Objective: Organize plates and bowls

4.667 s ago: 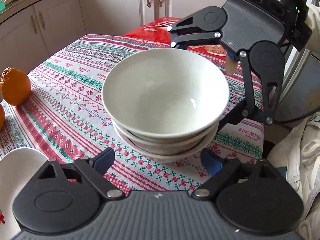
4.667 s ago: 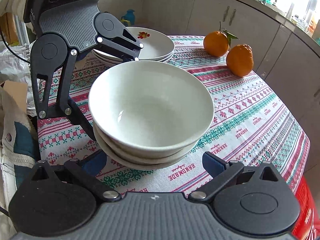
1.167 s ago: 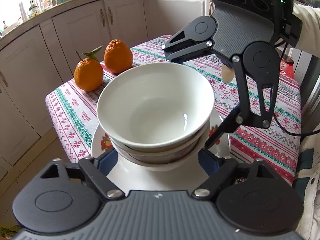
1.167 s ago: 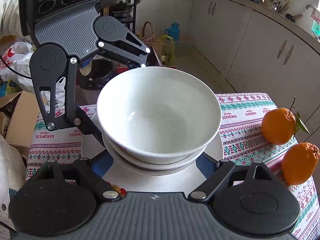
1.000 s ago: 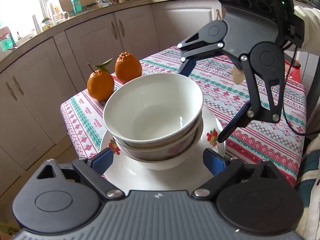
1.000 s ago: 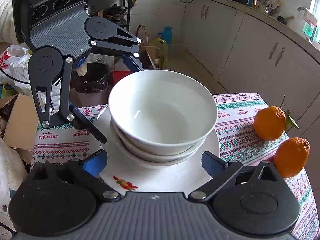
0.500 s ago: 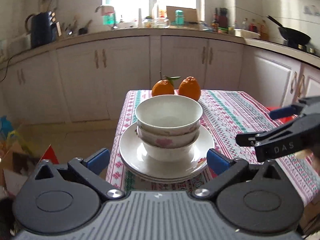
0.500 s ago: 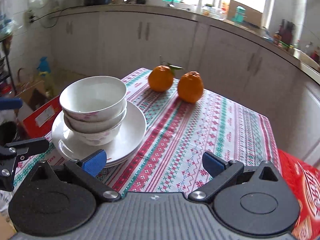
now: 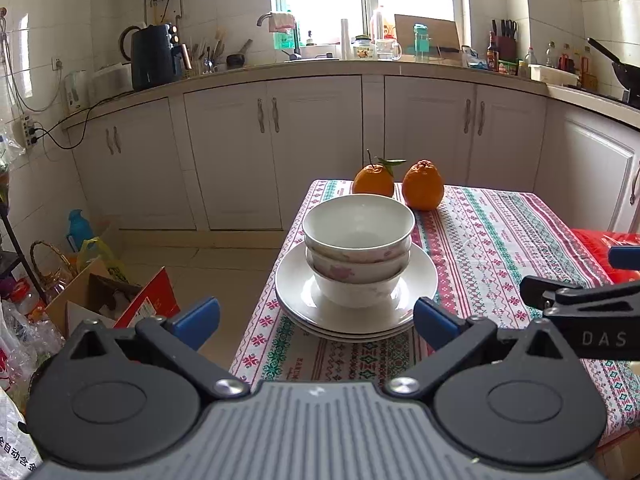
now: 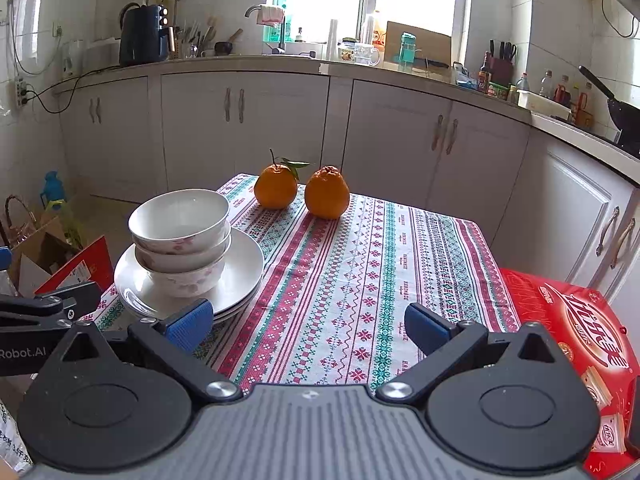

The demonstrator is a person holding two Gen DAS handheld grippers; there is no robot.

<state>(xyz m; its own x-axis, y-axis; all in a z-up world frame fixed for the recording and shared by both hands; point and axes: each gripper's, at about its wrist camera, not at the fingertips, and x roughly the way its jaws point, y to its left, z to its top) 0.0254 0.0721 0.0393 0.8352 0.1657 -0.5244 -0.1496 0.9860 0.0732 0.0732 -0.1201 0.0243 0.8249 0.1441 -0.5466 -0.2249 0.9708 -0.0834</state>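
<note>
Bowls [image 9: 358, 248] sit nested on the plates [image 9: 356, 312] (oranges [image 9: 423, 191] behind), both tongs [image 9: 316, 318] [image 10: 306, 326] spread, empty, short of them.

The stack of bowls [image 9: 358, 248] — earlier clasped between both grippers over the bare tablecloth [image 9: 492, 236] — is now set on the plates [image 9: 356, 316] near the two oranges [image 9: 398, 185]. The left gripper [image 9: 316, 318] and right gripper [image 10: 306, 324] have been opened and drawn back — nothing is held between their jaws.

Three stacked bowls [image 9: 358, 222], three stacked plates [image 9: 420, 284], two oranges [image 9: 423, 185]
</note>
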